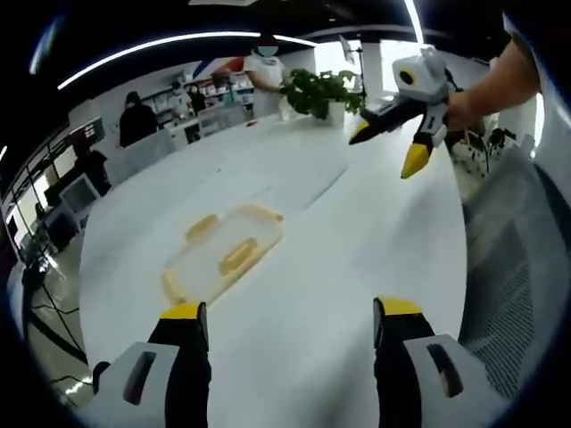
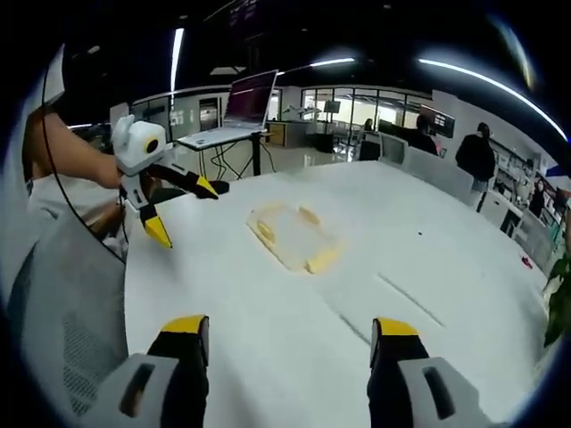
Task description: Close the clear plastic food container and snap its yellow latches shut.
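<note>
The clear plastic container (image 1: 223, 254) with yellow latches lies flat on the white table (image 1: 339, 250), left of centre in the left gripper view. It is ahead of the left gripper (image 1: 290, 310), which is open and holds nothing. The right gripper (image 1: 387, 149) hovers open above the table at the upper right, held by a hand. In the right gripper view the container (image 2: 292, 234) lies mid-table, well beyond the open right gripper (image 2: 289, 326). The left gripper (image 2: 183, 211) hangs open at the left. Neither gripper touches the container. I cannot tell whether the latches are snapped.
A potted plant (image 1: 321, 89) stands at the table's far end. A laptop (image 2: 245, 102) sits on a stand beyond the table. Several people stand at desks in the background. A grey mesh surface (image 1: 517, 267) borders the table's near edge.
</note>
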Tool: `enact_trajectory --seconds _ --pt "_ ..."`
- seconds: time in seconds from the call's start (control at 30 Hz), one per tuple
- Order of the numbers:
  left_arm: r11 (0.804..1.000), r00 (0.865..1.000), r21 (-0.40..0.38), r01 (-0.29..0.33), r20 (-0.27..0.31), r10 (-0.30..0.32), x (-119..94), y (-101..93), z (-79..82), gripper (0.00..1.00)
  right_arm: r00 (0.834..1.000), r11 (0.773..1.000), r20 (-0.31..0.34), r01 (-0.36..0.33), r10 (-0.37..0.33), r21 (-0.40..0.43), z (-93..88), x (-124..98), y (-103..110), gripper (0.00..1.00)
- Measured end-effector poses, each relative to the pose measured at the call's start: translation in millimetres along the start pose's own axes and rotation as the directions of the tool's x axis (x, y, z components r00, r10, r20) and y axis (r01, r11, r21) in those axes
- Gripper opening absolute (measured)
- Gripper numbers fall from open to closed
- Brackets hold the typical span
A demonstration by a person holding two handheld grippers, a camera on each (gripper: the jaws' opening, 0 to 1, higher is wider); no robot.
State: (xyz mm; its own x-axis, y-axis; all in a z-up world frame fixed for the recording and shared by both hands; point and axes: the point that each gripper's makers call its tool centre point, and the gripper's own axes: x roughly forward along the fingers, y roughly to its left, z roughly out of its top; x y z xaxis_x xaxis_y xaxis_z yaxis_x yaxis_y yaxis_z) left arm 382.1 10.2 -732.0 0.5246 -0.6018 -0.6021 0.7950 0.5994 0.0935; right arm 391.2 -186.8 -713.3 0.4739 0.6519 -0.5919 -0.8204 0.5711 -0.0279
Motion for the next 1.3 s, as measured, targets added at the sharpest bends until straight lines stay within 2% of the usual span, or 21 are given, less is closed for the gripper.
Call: enact_trajectory --seconds 0.67,1.07,1.3 --pt "1.000 1.000 0.008 -0.002 -0.018 0.002 5.4 16.8 -1.9 0.73 0.998 0.995 -0.008 -0.068 0.068 -0.066 21.2 29.8 -9.0 0.71" --pt "1.000 1.000 0.016 0.008 -0.030 -0.008 10.7 22.6 -2.8 0.72 0.996 0.991 -0.017 -0.094 0.093 -0.094 26.1 41.5 -18.0 0.70" --pt "0.999 0.999 0.052 0.015 -0.040 -0.013 17.5 26.1 -4.3 0.73 0.994 0.988 -0.023 -0.113 0.111 -0.110 29.0 48.5 -19.3 0.69"
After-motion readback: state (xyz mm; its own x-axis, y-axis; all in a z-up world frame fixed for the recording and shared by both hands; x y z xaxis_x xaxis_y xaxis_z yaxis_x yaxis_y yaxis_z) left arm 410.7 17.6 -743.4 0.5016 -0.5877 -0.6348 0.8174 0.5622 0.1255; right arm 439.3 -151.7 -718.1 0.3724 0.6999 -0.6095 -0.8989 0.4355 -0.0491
